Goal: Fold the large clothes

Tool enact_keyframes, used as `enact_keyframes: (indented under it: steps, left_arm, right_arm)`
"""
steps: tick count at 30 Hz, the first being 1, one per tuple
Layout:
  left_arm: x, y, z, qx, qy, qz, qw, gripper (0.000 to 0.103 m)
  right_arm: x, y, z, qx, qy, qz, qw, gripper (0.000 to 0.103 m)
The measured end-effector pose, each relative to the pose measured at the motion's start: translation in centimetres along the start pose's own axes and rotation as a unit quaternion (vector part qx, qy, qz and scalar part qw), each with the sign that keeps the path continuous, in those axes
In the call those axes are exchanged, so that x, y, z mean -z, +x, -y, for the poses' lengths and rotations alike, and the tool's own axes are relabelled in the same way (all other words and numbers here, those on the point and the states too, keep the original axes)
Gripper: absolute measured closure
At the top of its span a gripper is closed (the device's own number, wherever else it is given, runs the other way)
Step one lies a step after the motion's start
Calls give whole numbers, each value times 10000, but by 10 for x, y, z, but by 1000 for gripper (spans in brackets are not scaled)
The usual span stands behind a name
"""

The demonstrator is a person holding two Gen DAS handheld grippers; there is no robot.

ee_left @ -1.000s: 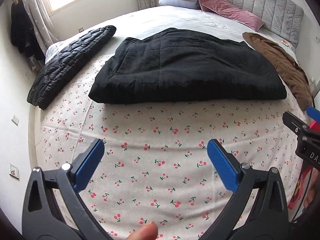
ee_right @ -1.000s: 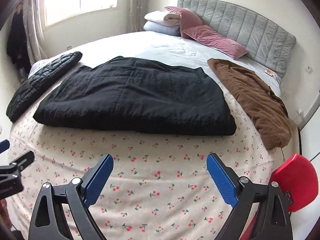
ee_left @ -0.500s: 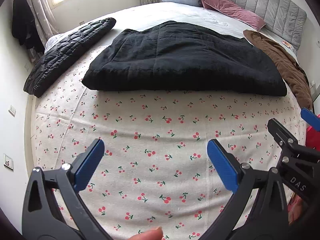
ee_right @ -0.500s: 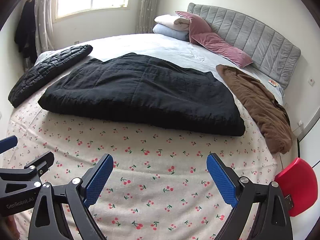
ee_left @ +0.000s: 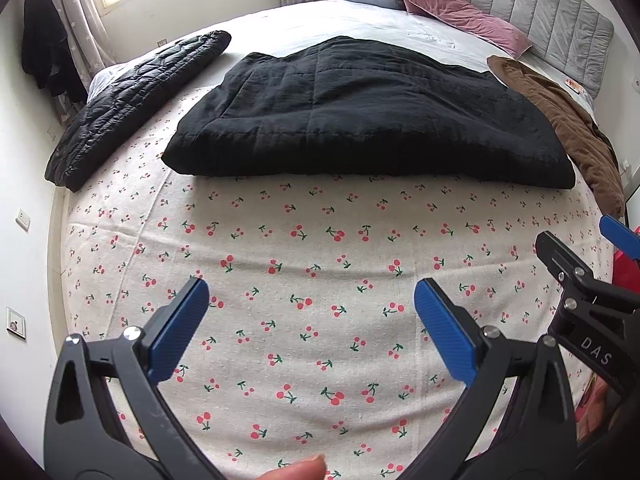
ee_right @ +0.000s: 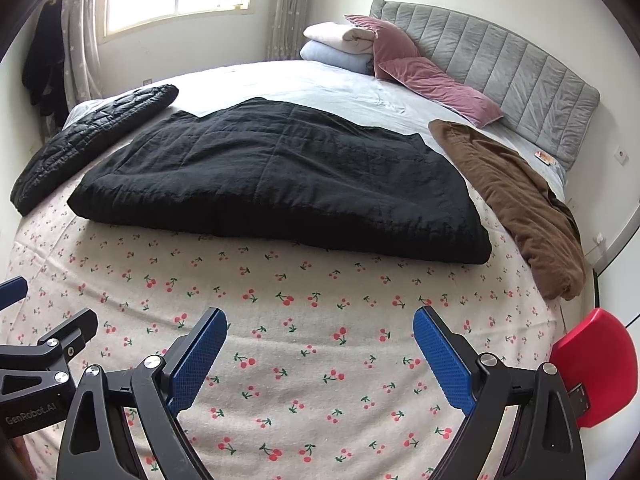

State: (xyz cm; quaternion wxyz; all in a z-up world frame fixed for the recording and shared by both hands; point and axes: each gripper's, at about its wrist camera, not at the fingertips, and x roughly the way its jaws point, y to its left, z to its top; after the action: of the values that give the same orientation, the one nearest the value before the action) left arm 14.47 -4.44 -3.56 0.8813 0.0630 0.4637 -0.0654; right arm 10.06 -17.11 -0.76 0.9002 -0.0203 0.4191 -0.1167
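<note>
A large black quilted garment (ee_left: 360,112) lies folded flat across the middle of the bed; it also shows in the right wrist view (ee_right: 280,180). A black puffer jacket (ee_left: 132,96) lies at the left edge, also in the right wrist view (ee_right: 88,136). A brown garment (ee_left: 568,120) lies crumpled at the right, also in the right wrist view (ee_right: 516,196). My left gripper (ee_left: 312,312) is open and empty above the cherry-print sheet (ee_left: 320,248), short of the black garment. My right gripper (ee_right: 320,340) is open and empty beside it.
Pink pillows (ee_right: 424,76) and folded white and blue bedding (ee_right: 340,44) lie by the grey headboard (ee_right: 500,68). A red object (ee_right: 592,368) sits off the bed's right corner. Dark clothes (ee_right: 44,64) hang by the window at the left.
Both grippers have pulled back a little from the bed, then eased toward it; the views shifted slightly. Both stayed open and empty. The clothes have not moved.
</note>
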Motion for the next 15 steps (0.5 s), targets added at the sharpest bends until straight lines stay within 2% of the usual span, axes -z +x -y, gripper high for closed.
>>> enact_keyframes:
  steps: [15]
  left_arm:
    - [-1,0,-3,-16,4,0,10000,1]
  right_arm:
    - [1,1,1,-3,-4,2,10000,8]
